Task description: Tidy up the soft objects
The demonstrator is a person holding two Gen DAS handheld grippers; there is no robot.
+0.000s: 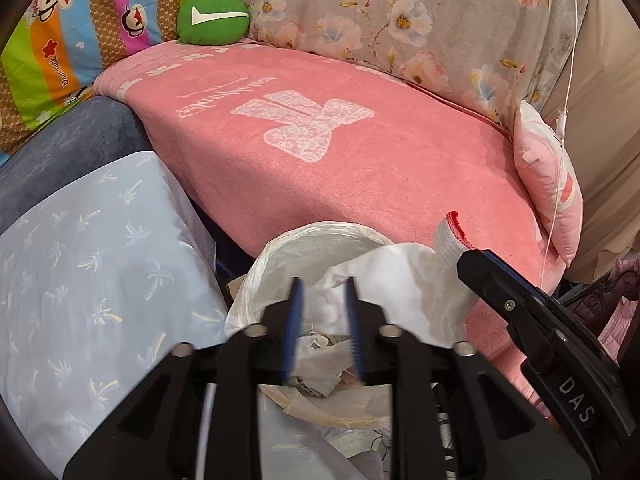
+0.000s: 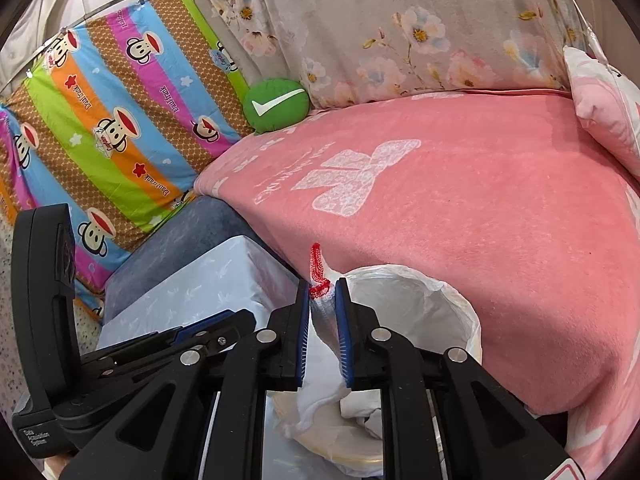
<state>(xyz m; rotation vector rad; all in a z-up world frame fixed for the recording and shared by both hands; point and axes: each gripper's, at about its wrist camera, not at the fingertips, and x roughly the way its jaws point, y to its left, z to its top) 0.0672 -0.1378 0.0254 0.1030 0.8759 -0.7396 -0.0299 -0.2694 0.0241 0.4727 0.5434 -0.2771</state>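
Between your right gripper's [image 2: 323, 292] fingers a white knitted cloth with a red stitched edge [image 2: 320, 280] is hanging, pinched narrowly, over the white-bag-lined bin [image 2: 460, 304] beside the pink blanket-covered bed [image 2: 480, 208]. Your left gripper [image 1: 323, 286] is standing partly open, empty, above that bin. Placing it looks undone.

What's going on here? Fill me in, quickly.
A person works two handheld claws over a bin lined with a white bag, beside a bed with a pink blanket. The right claw is shut on a white cloth with a red knitted edge, holding it above the bin. The left claw is open with nothing pinched in it. A green check-mark cushion sits at the bed's far corner.
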